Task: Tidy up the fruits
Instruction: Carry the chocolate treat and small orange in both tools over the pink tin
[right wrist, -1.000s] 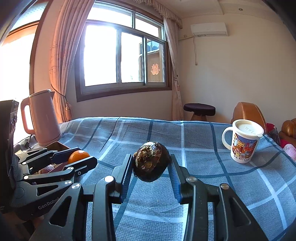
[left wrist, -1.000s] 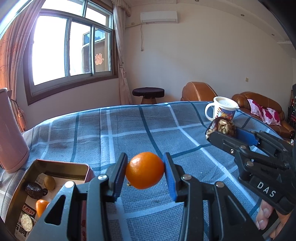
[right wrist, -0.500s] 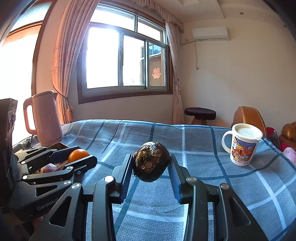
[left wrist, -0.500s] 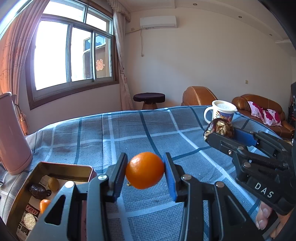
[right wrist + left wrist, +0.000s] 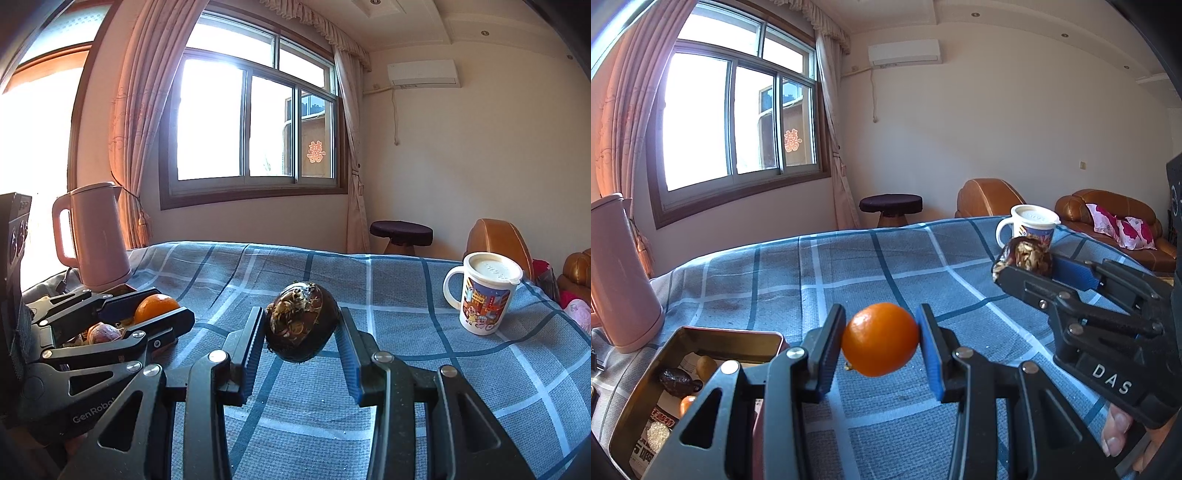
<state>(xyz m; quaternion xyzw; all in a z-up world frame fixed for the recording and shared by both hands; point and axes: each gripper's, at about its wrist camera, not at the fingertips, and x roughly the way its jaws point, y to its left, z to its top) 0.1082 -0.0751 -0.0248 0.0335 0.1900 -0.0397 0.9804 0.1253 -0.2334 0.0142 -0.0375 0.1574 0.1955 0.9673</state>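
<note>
My left gripper (image 5: 881,341) is shut on a small orange (image 5: 880,339), held above the blue checked tablecloth (image 5: 849,266). My right gripper (image 5: 301,326) is shut on a dark brown mottled fruit (image 5: 301,325), also lifted off the cloth. In the left wrist view the right gripper (image 5: 1021,260) reaches in from the right with the dark fruit (image 5: 1028,254). In the right wrist view the left gripper (image 5: 159,312) shows at the left with the orange (image 5: 155,306). An open metal tin (image 5: 687,338) at the lower left holds a dark fruit (image 5: 676,380), a yellowish one (image 5: 705,365) and another small orange (image 5: 686,404).
A pink kettle (image 5: 92,236) stands at the table's left end beside the tin. A lidded white mug (image 5: 484,295) with a cartoon print stands at the right. A stool (image 5: 400,230) and brown leather sofas (image 5: 1108,218) lie beyond the table. A person's fingers (image 5: 1115,428) show bottom right.
Both views have tipped up slightly, so the table and tin sit lower in frame. Both grips are unchanged.
</note>
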